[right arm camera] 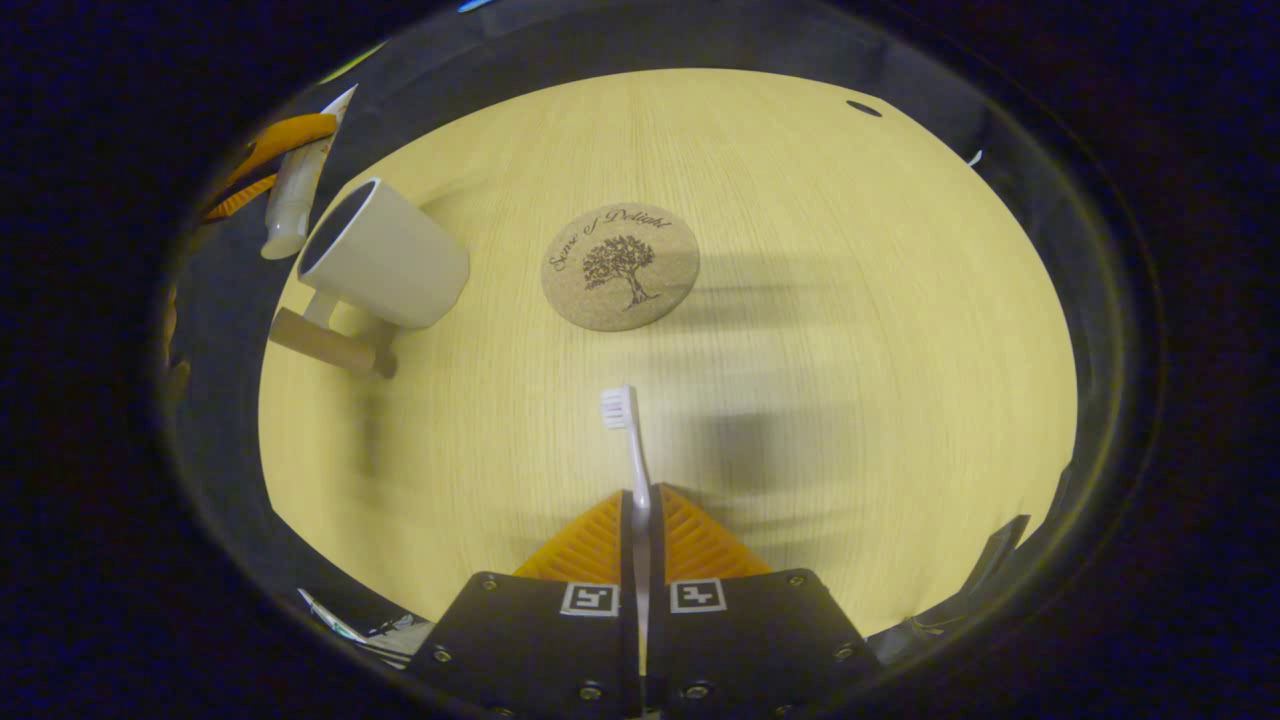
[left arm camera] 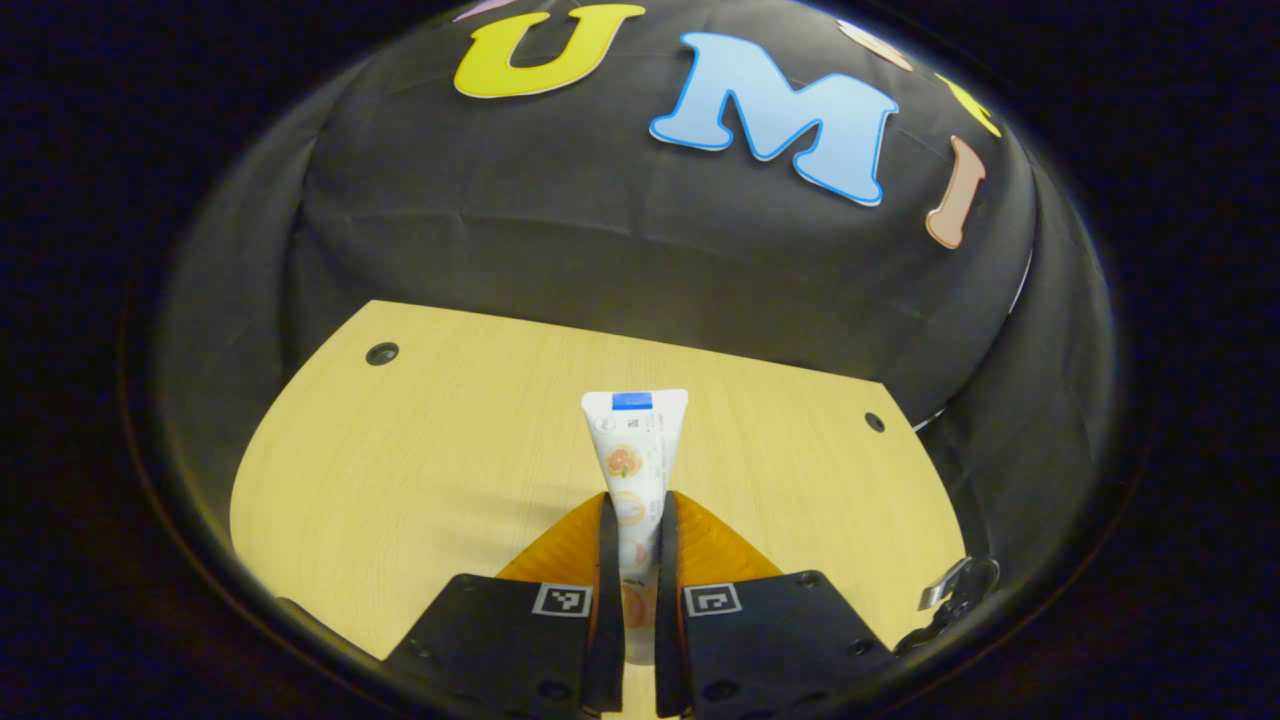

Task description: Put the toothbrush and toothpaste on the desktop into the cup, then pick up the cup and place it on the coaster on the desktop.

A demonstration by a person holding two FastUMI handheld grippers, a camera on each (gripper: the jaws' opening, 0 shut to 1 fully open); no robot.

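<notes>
In the left gripper view my left gripper (left arm camera: pixel 637 505) is shut on a white toothpaste tube (left arm camera: pixel 634 440) with a blue band, which sticks forward above the wooden desktop (left arm camera: pixel 450 440). In the right gripper view my right gripper (right arm camera: pixel 640 495) is shut on a white toothbrush (right arm camera: pixel 627 440), bristles forward, held above the table. Far left there stands a white cup (right arm camera: pixel 385 255) with a wooden handle (right arm camera: pixel 325 343). A round cork coaster (right arm camera: pixel 620 266) with a tree print lies to the cup's right. The other gripper with the toothpaste tube (right arm camera: pixel 292 195) hovers beyond the cup's mouth.
The desktop (right arm camera: pixel 850 300) has small dark holes near its far corners (left arm camera: pixel 381 353). Black cloth walls close it in behind and on both sides. A metal clip (left arm camera: pixel 955 585) shows at the desk's right edge in the left gripper view.
</notes>
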